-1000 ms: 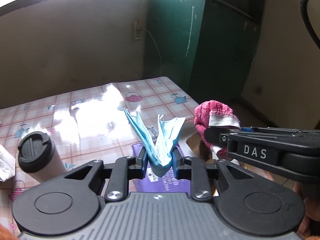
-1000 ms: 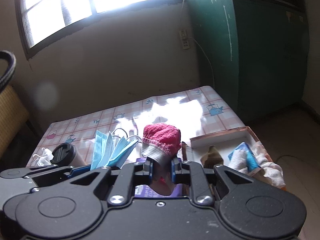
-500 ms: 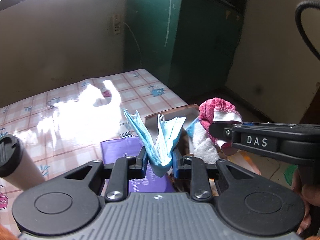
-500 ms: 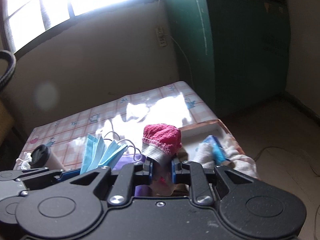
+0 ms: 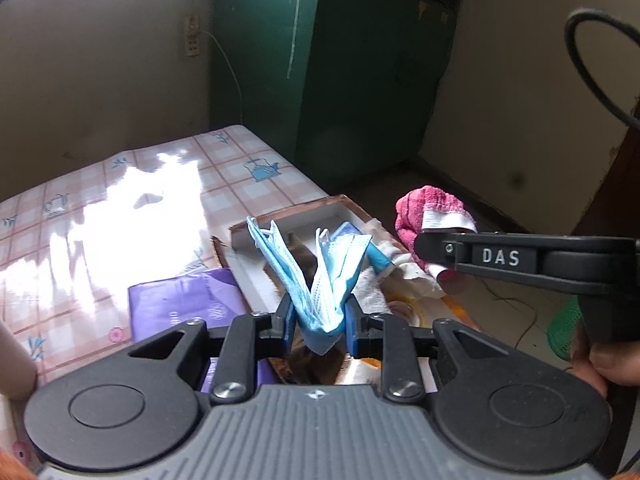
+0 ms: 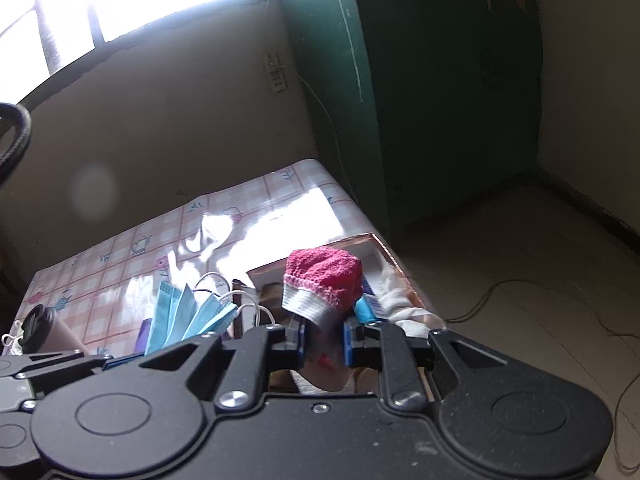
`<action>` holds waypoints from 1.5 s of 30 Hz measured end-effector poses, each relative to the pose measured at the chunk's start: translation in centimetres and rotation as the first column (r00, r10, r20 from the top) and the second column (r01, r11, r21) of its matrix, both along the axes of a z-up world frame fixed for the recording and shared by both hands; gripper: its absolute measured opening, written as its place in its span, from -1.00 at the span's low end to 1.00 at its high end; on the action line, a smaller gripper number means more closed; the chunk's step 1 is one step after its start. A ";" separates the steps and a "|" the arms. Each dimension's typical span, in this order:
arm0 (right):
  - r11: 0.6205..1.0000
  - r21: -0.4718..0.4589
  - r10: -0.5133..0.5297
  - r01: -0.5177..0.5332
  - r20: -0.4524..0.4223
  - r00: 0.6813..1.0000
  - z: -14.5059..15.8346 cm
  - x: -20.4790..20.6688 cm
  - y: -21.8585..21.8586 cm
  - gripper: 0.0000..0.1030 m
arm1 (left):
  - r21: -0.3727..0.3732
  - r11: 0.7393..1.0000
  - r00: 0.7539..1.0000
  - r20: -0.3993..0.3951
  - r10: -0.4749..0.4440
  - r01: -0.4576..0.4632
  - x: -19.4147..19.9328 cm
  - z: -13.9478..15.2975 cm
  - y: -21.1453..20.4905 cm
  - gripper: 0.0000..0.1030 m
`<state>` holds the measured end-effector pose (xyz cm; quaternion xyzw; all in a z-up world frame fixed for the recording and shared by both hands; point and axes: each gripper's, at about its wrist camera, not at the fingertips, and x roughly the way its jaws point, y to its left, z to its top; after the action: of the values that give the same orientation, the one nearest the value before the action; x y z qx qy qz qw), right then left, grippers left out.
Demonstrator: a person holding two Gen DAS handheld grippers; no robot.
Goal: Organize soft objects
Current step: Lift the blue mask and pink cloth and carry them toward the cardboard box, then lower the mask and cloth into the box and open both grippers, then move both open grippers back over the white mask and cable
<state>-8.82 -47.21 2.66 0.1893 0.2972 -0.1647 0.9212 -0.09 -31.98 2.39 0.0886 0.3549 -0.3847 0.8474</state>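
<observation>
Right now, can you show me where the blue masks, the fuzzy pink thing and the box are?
blue masks (image 5: 320, 280): left wrist view, on the folded pleats above the pinch.
fuzzy pink thing (image 6: 324, 270): right wrist view, on its knitted pink top.
box (image 5: 280, 216): left wrist view, on its brown far rim.

Daylight is pouring through a wide arched window (image 6: 132, 0) at eleven o'clock, glaring off a table covered in glossy pink checked oilcloth with teapot prints (image 6: 120, 256). Dull beige plaster walls (image 5: 100, 80) are framing a tall dark green wooden cabinet (image 5: 332, 60) standing at one o'clock, while a pale bare floor (image 6: 520, 272) is stretching toward three o'clock.
</observation>
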 end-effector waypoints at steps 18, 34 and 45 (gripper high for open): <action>0.999 0.034 -0.026 0.028 -0.055 0.998 -1.9 -1.7 -1.7 0.09 | 0.006 0.997 0.995 -0.059 -0.075 0.076 -0.6 -2.4 -2.7 -0.47; 0.998 -0.034 -0.044 0.044 0.015 0.999 0.9 -2.8 -0.5 0.15 | -0.038 0.997 0.997 -0.034 -0.063 0.061 -1.4 -1.6 -1.2 0.63; 0.998 -0.065 0.028 -0.026 0.032 0.999 2.6 -0.4 4.0 0.23 | 0.027 0.983 0.979 0.093 0.181 -0.184 -0.1 2.2 3.8 0.67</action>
<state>-9.22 -43.24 5.22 0.1582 0.2793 -0.1584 0.9337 -0.21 -28.20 4.56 0.0879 0.3297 -0.2947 0.8926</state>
